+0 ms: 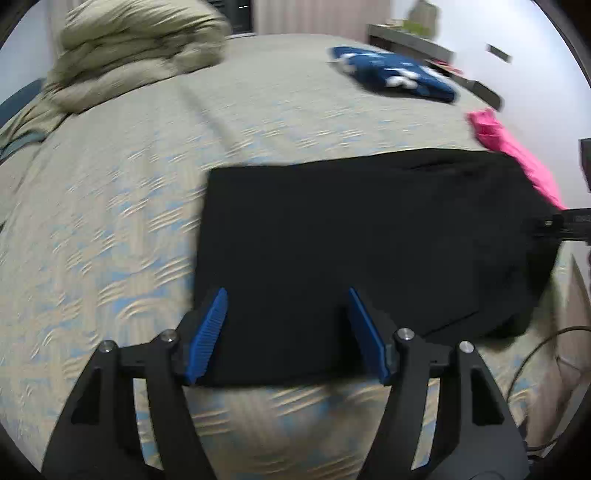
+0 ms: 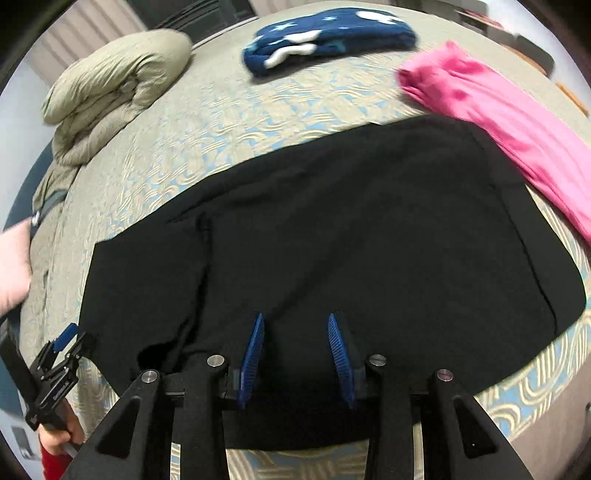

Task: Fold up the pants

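1. Jaws of the left gripper (image 1: 287, 295) are standing wide apart, gripping nothing, over the near edge of the black pants (image 1: 351, 251).
2. Right gripper (image 2: 295, 321) is hovering partly open and empty above the pants, lying folded mid-frame on the bedspread (image 1: 110, 221).
3. Pink garment (image 2: 498, 122) is lying upper right; no containers are showing.

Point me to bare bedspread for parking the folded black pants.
Widest free patch: bedspread between the black pants and the olive duvet. A narrower strip runs between the pants and the blue garment. It is crowded on the side where the pink garment borders the pants.
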The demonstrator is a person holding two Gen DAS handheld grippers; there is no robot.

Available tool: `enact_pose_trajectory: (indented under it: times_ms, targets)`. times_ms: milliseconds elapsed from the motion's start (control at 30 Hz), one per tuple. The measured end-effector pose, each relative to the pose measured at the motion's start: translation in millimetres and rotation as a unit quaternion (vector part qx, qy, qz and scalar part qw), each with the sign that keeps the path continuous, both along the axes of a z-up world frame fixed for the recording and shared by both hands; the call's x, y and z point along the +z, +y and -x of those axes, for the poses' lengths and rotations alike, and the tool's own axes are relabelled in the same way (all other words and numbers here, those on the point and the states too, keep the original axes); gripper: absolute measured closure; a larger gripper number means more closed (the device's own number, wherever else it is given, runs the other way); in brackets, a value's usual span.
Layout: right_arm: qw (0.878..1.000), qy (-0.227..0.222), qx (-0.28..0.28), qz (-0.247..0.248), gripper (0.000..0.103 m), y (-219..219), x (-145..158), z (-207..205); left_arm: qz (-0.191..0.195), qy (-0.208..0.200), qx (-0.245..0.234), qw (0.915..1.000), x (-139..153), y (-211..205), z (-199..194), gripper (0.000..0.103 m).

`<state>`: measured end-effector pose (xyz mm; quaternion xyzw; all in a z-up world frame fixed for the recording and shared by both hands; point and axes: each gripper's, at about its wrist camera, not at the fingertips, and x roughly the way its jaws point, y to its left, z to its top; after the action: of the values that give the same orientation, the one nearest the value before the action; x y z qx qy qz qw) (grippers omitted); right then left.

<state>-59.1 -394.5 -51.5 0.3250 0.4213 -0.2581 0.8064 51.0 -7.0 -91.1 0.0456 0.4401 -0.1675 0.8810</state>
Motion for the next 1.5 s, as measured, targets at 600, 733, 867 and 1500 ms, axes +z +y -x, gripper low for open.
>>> enact_pose_trajectory:
  times_ms: [600,733,867,1500]
  targets:
    - [0.986,-0.094,-0.111,-0.077,0.063,-44.7,-12.1,116.7,-0.035,-0.001,-0.187,0.9817,-1.6,-172.4,30.3,0.035]
    - [0.983,-0.096,-0.141,-0.07,0.057,-48.2,-14.5,133.3,-0.042,-0.005,-0.183,0.9823,3.0,-173.5,30.9,0.035]
    - [0.978,-0.108,-0.158,-0.081,0.056,-54.4,-23.1,142.0,-0.049,-0.003,-0.181,0.9823,2.9,-180.4,36.9,0.035]
    - [0.959,-0.172,-0.22,-0.054,0.075,-82.1,-29.4,130.5,0.024,0.07,-0.203,0.9763,13.3,-200.5,35.7,0.028]
